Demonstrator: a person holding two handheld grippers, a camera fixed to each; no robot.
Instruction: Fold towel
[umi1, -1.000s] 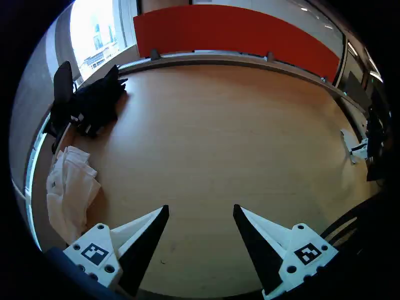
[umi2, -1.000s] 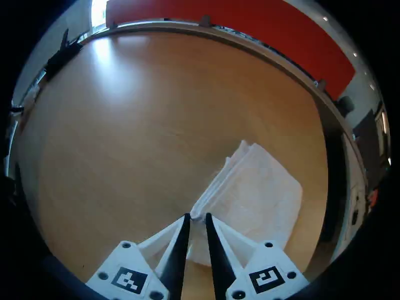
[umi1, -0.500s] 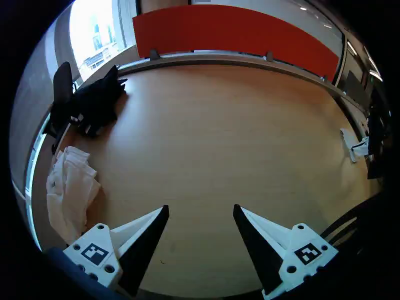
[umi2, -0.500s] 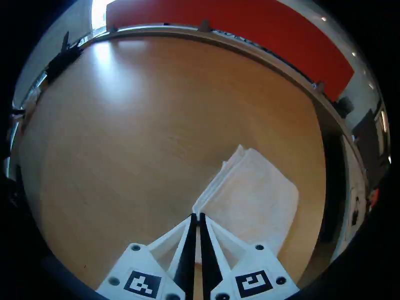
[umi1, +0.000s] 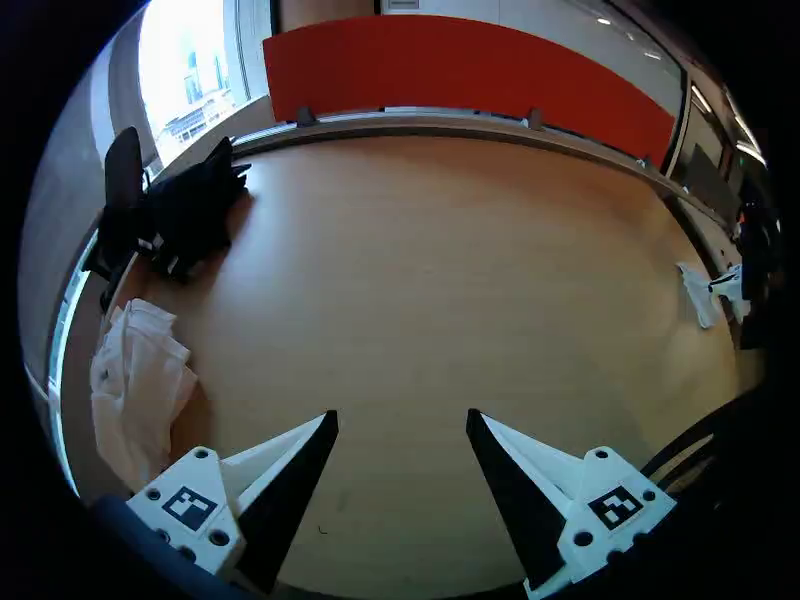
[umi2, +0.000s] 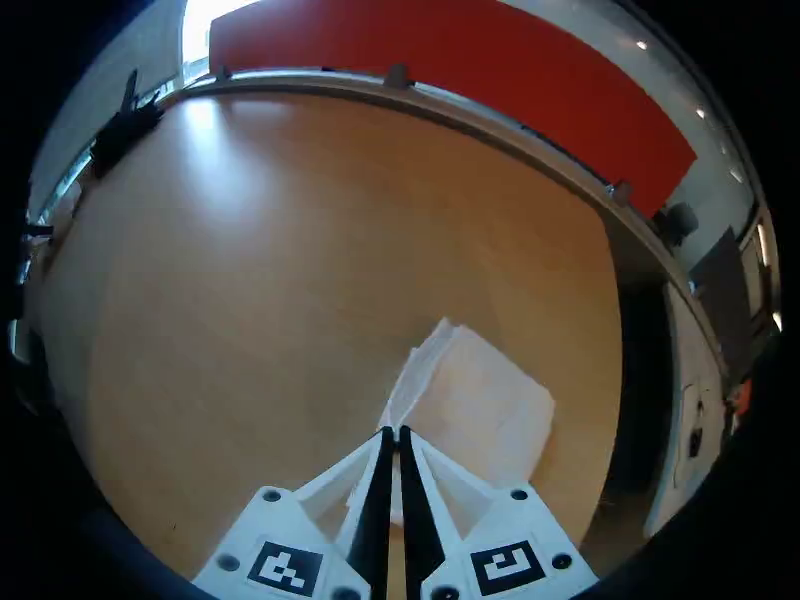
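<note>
A folded white towel (umi2: 470, 410) lies on the wooden table (umi2: 250, 280) in the right gripper view. My right gripper (umi2: 391, 436) is shut on the towel's near corner, where the stacked layers meet. Seen from the left gripper view, the same towel (umi1: 697, 293) is a small white shape at the table's far right edge. My left gripper (umi1: 400, 425) stands open above bare wood, with nothing between its fingers. A crumpled heap of white towels (umi1: 140, 375) sits to its left by the table edge.
A black bag (umi1: 190, 205) rests at the table's far left corner beside a dark chair (umi1: 122, 170). A red partition (umi1: 470, 70) runs along the back edge. The table's right edge (umi2: 640, 340) drops off just past the folded towel.
My right gripper closed its small gap onto the towel's corner, and the towel now looks smaller and farther off. The left gripper has barely moved.
</note>
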